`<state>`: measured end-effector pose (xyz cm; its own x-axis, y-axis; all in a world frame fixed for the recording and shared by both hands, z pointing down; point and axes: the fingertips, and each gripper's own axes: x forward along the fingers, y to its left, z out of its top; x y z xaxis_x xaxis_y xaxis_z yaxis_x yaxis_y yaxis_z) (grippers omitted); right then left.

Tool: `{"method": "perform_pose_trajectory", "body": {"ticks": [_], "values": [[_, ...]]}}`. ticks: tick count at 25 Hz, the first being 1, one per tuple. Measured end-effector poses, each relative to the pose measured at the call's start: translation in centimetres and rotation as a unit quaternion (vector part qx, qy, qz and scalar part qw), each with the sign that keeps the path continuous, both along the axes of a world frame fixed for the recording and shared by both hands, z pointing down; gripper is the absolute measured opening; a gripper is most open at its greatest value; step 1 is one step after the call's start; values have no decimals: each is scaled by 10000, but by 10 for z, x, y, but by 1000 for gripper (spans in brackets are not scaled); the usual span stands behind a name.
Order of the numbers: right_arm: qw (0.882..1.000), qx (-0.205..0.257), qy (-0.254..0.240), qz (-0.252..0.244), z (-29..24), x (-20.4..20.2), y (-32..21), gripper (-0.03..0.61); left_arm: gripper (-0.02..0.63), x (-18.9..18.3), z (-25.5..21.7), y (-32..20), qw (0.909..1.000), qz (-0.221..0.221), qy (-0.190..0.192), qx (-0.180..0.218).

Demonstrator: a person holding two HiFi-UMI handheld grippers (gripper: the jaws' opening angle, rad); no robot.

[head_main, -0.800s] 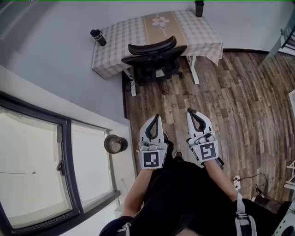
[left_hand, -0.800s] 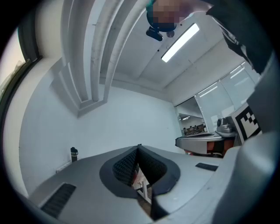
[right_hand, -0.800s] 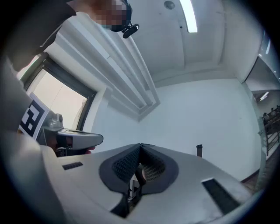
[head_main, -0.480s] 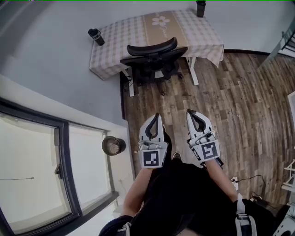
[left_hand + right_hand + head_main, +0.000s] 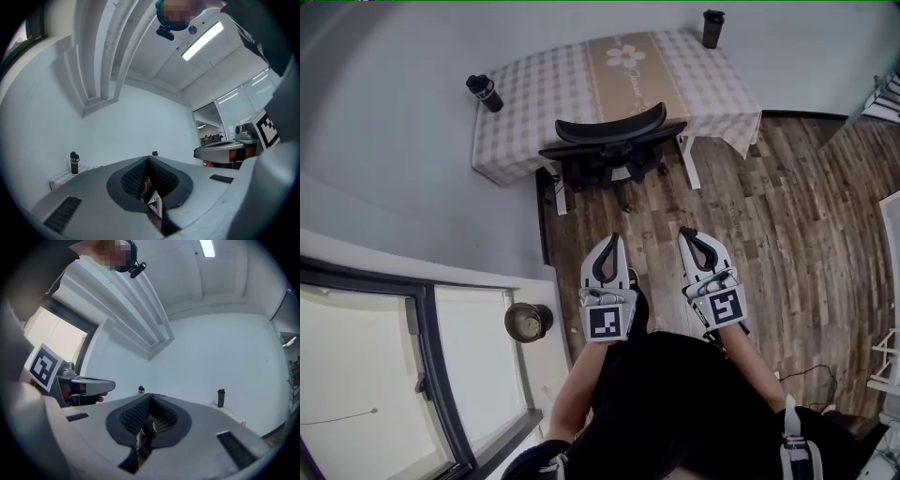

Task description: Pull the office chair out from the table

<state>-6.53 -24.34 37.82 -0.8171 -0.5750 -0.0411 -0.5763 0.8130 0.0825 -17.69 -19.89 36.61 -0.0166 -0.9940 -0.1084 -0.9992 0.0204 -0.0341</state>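
Both tongs are pressed together with nothing in them. The left tongs (image 5: 614, 239) and the right tongs (image 5: 686, 232) sit side by side, close in front of the person's body, pointing roughly level toward the far wall. In each gripper view the ribbed pads meet at the tip with no gap.

The chair (image 5: 612, 141) is pushed in at the near edge of the tabletop (image 5: 534, 94). Its curved black backrest is right against the checked cloth and the base is tucked between the white legs. It's well apart from both tongs, with a stretch of wood floor (image 5: 750, 216) in between.

On the tabletop there's a dark bottle (image 5: 485, 93) at the left corner and a dark cup (image 5: 712, 28) at the far right corner, plus a beige runner (image 5: 628, 70) down the middle. To the left, on the window sill (image 5: 548, 347), sits a round thing, maybe a pot (image 5: 528, 322); it's hard to tell from up here.
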Motion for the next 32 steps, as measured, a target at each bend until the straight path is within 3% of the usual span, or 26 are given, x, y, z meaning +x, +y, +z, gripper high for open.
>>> {"method": "perform_pose_trajectory", "body": {"ticks": [18, 24, 32], "values": [[9978, 44, 668, -31, 26, -123, -146, 6, -11, -159, 25, -128, 9995, -105, -13, -300], [9952, -19, 960, 179, 52, -128, -189, 7, -10, -188, 51, -160, 9988, -29, -201, -449], [9858, 87, 1675, 100, 98, -116, -253, 8, -11, -235, 89, -196, 9955, -172, -590, -718]]}}
